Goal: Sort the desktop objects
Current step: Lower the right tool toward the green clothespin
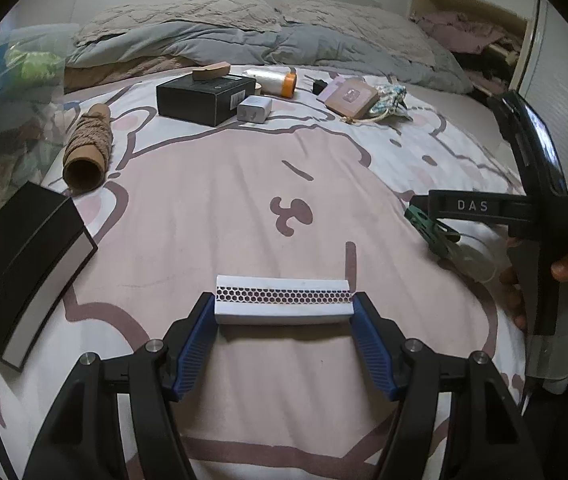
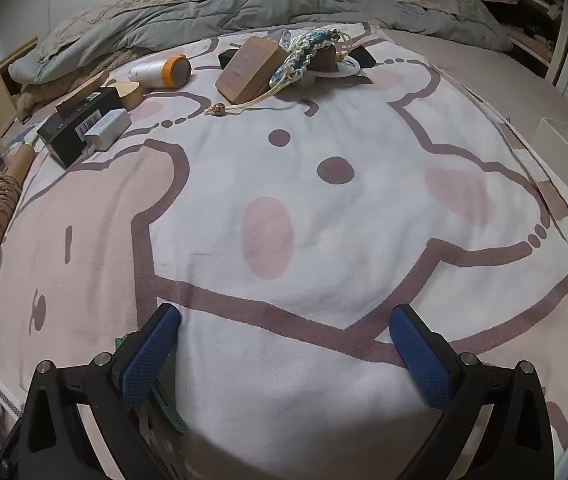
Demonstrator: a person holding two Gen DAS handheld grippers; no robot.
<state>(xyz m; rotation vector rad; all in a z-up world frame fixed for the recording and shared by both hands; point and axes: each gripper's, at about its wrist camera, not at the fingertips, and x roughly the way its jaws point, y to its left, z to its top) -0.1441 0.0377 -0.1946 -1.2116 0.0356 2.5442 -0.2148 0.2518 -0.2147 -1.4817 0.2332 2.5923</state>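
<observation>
Left gripper [image 1: 284, 306]: jaws clamped on the ends of a white matchbox [image 1: 284, 300], held over the bed's cartoon blanket [image 1: 224, 208], near its front edge. Right gripper [image 2: 284, 344]: jaws apart, empty, over the blanket. Black box [image 1: 204, 98], twine spool [image 1: 88, 148] and brown box [image 2: 250, 70] lay toward the pillow end.

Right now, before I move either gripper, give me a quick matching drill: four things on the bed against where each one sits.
Things:
1. white box
2. twine spool
3. white charger
4. orange-capped roll

Places:
A. against the black box
B. between the left gripper pads
C. left edge of the blanket
D. far end, near the duvet

Pairs: 1-B, 2-C, 3-A, 4-D
</observation>
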